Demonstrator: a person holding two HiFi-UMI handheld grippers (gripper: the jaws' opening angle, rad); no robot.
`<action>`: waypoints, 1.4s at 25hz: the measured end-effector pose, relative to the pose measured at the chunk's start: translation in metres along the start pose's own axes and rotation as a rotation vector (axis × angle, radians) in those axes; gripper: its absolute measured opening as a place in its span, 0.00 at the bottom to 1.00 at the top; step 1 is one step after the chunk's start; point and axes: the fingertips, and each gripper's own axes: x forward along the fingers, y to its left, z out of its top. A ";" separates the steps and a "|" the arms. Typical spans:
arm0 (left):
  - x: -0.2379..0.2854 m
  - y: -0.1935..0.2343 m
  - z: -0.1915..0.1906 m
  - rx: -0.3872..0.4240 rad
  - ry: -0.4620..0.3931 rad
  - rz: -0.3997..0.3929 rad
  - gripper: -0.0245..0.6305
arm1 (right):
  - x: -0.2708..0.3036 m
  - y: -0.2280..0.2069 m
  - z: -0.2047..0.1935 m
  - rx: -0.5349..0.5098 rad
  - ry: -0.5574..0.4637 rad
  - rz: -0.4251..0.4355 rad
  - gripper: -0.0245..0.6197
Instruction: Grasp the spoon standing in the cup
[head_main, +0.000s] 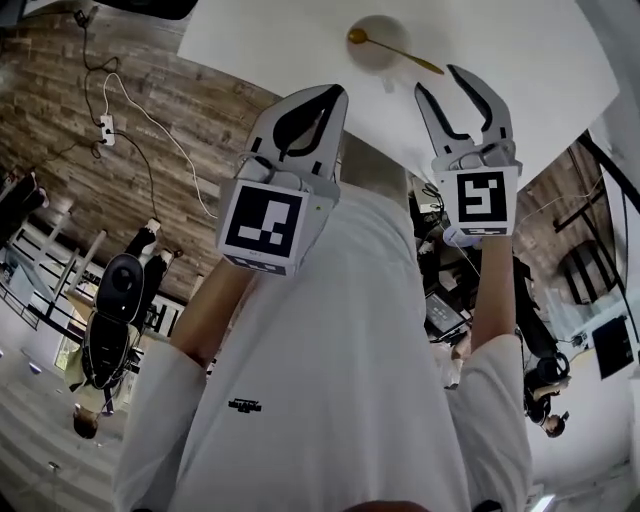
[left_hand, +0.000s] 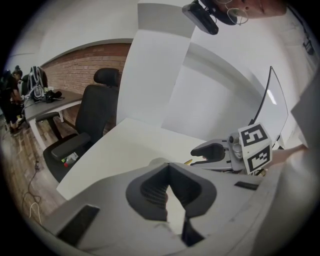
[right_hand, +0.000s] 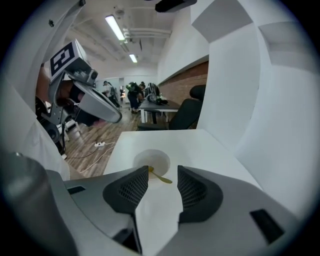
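A white cup (head_main: 378, 42) stands on the white table (head_main: 520, 60) with a gold spoon (head_main: 396, 51) leaning in it, its handle pointing right over the rim. My right gripper (head_main: 440, 82) hovers just short of the cup, open, with nothing between its jaws. In the right gripper view the cup (right_hand: 151, 161) and the spoon (right_hand: 160, 176) lie straight ahead of that gripper (right_hand: 163, 173). My left gripper (head_main: 336, 93) is held beside it to the left, shut and empty, short of the table edge. In the left gripper view its jaws (left_hand: 169, 167) meet at the tips.
A black office chair (left_hand: 95, 115) stands at the table's far side, with a brick wall behind it. White panels (right_hand: 235, 75) rise along the table's edge. A power strip with cables (head_main: 106, 130) lies on the wooden floor. People and desks are in the background.
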 end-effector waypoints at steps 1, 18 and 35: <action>0.003 0.000 -0.004 -0.009 0.002 0.005 0.06 | 0.004 0.000 -0.003 -0.020 0.008 0.013 0.30; 0.011 -0.006 -0.030 -0.083 0.055 0.069 0.06 | 0.040 0.002 -0.023 -0.103 0.064 0.184 0.28; -0.006 -0.016 -0.026 -0.049 0.048 0.059 0.06 | 0.016 0.009 -0.008 -0.038 0.014 0.163 0.10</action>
